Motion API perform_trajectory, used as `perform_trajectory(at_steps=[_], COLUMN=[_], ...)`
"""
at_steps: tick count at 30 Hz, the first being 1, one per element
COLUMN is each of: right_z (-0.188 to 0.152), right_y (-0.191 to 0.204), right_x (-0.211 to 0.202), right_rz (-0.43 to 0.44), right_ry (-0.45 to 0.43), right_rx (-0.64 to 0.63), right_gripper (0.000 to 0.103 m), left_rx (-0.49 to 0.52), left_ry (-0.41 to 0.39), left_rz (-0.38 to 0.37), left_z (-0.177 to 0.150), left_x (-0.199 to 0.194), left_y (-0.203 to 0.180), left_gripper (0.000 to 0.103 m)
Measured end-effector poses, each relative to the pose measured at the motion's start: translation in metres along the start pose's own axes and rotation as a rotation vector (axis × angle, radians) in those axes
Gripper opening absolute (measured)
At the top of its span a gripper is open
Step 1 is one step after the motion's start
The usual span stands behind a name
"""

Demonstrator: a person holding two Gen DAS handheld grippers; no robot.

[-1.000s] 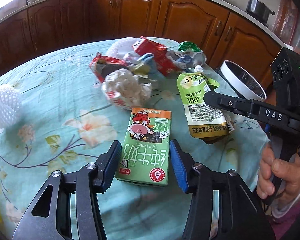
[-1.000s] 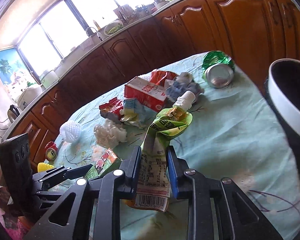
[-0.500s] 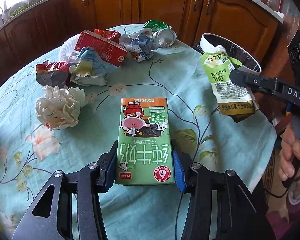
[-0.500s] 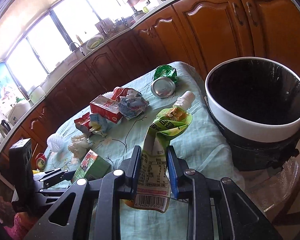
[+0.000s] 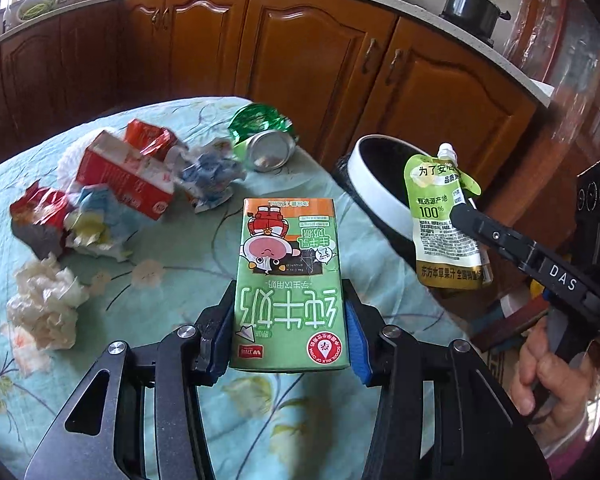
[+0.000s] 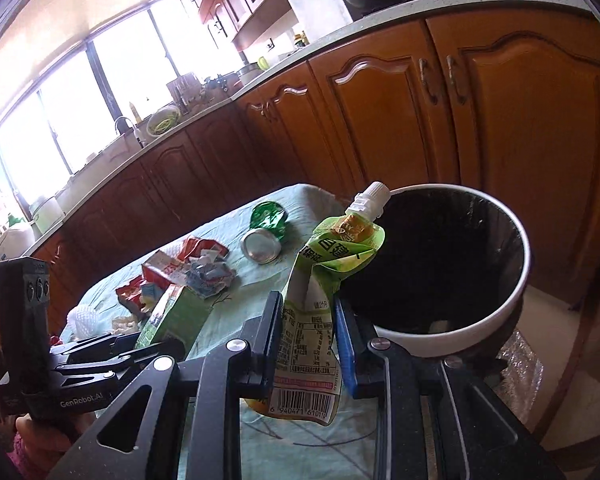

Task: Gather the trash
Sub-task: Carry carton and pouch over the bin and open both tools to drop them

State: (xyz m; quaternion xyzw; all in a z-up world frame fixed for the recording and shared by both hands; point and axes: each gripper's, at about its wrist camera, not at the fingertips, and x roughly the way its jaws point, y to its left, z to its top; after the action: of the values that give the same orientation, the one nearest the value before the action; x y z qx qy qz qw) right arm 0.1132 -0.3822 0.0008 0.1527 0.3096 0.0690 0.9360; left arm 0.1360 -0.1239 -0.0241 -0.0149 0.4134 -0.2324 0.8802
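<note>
Both hands loaded, so I'm at the carry-and-drop step. My left tongs are clamped on the green milk carton, lifted above the table. My right tongs pinch the green juice pouch, right by the bin off the table's right edge. Next, I reckon: get the pouch over the rim and let go. More wrappers and a crushed can sit far left on the floral cloth; wooden cabinets behind.

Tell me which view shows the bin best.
Right wrist: the bin shows its whole white rim and dark inside, just past the pouch in the right gripper. Left wrist catches only part of its rim, cut off by the pouch.
</note>
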Motion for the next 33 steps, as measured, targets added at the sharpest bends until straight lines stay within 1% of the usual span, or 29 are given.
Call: perform_trajectory(at_steps=[8, 14, 23, 27, 33], right_z=[0.026, 0.039, 0.046, 0.043, 0.043], right_y=[-0.035, -0.05, -0.061, -0.064, -0.071], right_x=[-0.003, 0.005, 0.031, 0.039, 0.05], right_rz=[-0.108, -0.169, -0.212, -0.214, -0.22], right_ry=[-0.04, -0.04, 0.036, 0.069, 0.107], right_rx=[-0.023, -0.058, -0.13, -0.138, -0.142], right_gripper=[0.026, 0.026, 0.026, 0.026, 0.026], left_rx=[0.074, 0.115, 0.145, 0.17, 0.175], left_ry=[-0.013, -0.01, 0.022, 0.037, 0.069], left_rz=[-0.056, -0.077, -0.084, -0.086, -0.085], left_z=[0.036, 0.06, 0.081, 0.089, 0.094], left_x=[0.025, 0.045, 0.076, 0.089, 0.108], left_y=[-0.056, -0.082, -0.101, -0.109, -0.117], left_gripper=[0.046, 0.046, 0.046, 0.046, 0.046])
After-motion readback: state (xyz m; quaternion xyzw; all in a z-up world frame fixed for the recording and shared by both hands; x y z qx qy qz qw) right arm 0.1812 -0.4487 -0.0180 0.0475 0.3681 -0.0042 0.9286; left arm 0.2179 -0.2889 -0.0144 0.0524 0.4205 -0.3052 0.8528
